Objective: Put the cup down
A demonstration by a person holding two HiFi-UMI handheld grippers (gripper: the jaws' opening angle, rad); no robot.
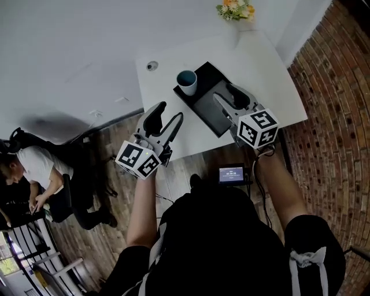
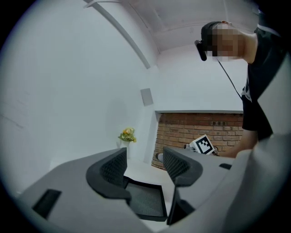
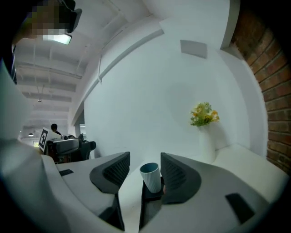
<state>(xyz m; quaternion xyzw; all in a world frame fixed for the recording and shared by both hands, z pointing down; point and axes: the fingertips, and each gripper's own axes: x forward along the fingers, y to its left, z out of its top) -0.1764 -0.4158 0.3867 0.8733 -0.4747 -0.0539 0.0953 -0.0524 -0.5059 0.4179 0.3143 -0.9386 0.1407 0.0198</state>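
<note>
A pale blue ribbed cup stands upright on the far left corner of a black tray on the white table. My right gripper hovers over the tray, open, with the cup a short way beyond its tips. In the right gripper view the cup shows in the gap between the jaws of the right gripper, untouched by either pad. My left gripper is at the table's near left edge, open and empty. In the left gripper view the left gripper looks onto the tray.
A white vase of yellow flowers stands at the table's far edge. A round cable hole is near the far left corner. A brick wall runs along the right. A small screen hangs below the table's near edge. A person sits at left.
</note>
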